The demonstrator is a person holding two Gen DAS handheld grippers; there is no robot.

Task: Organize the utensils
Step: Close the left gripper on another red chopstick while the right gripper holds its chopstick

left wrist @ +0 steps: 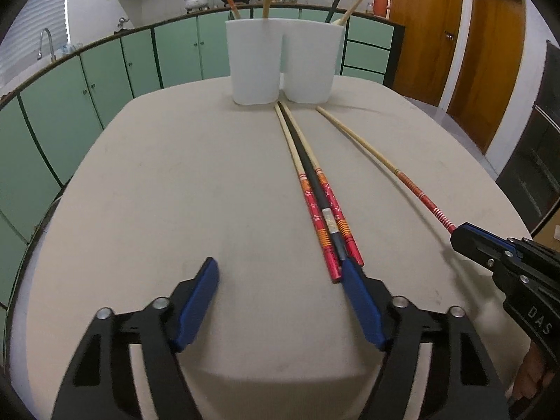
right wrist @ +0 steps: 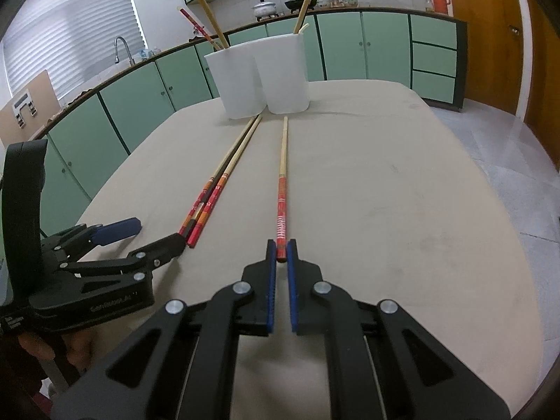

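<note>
We see the beige desk [left wrist: 157, 192] first, with two white holders [right wrist: 259, 73] side by side at its far edge, already bearing several upright chopsticks, presumably sorted. Three chopsticks [left wrist: 323, 210] lie bundled on the desk, tips toward the holders. Our left tongs [left wrist: 280, 273] stand parted, one finger beside the bundle's near end, gripping nothing. A single chopstick [right wrist: 282, 189] lies apart to the right, its red end clenched in our right tongs [right wrist: 281, 250], likely to lift it.

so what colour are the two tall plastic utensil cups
White tall plastic utensil cups, clearest in the left wrist view.
</note>
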